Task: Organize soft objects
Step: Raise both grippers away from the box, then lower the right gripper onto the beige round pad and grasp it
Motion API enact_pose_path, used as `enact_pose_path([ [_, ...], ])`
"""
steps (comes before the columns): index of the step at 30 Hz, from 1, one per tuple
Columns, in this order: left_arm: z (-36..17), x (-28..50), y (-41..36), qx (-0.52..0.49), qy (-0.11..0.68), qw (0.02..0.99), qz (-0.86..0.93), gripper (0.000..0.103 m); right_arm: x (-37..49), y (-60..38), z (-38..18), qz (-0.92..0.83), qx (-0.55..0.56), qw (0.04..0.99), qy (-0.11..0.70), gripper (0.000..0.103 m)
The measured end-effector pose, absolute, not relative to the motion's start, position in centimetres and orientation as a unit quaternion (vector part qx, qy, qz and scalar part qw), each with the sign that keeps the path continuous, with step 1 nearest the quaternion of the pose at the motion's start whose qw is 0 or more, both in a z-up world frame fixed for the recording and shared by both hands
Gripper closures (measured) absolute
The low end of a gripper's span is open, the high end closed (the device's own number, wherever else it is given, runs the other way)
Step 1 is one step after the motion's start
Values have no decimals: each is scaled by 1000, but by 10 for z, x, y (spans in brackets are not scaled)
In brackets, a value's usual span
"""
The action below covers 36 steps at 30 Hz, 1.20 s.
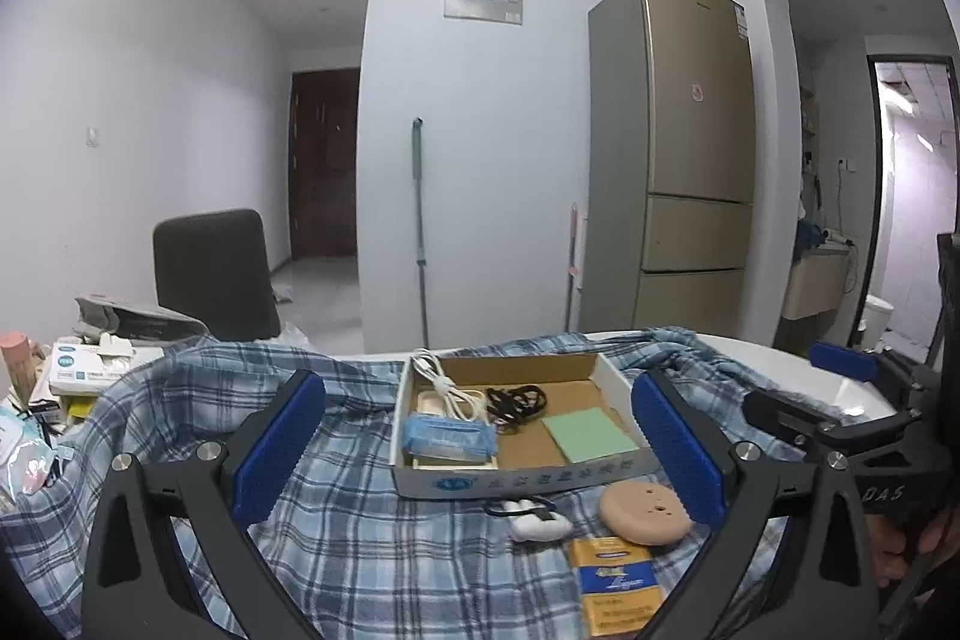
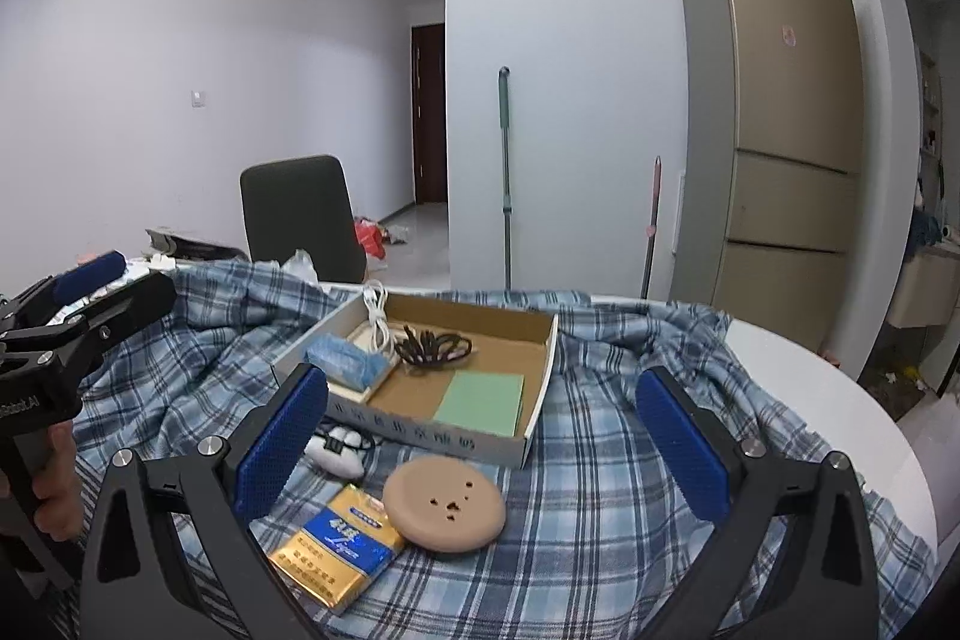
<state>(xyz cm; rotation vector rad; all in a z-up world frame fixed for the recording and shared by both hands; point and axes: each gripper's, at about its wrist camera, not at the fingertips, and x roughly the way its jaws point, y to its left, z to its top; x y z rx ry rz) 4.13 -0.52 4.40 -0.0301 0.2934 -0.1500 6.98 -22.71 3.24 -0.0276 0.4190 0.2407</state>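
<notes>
Both the left gripper [image 1: 480, 451] and right gripper [image 2: 483, 439] have jaws wide apart, holding nothing; better to approach the beige pad [image 2: 444, 507], at six o'clock from the box [image 2: 540, 388], slowly.

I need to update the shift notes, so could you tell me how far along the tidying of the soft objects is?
Already in the cardboard box: a blue packet, white cable, black cords and a green pad. In hand: nothing; the left gripper and right gripper are both open and empty. Left on the plaid cloth: the tan round pad, yellow packet and small white item.
</notes>
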Motion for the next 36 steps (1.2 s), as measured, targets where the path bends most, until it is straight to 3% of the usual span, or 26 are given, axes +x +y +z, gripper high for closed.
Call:
enact_pose_path([
  [22,13,59,-6,6,174,983,-53,0,91,-228,15,108,-33,958,264,0],
  [29,5,71,-1,-6,203,978,-46,0,138,-220,1,169,0,901,400,8],
  [36,1,71,-5,6,206,977,-45,0,164,-212,-43,157,16,861,484,14],
])
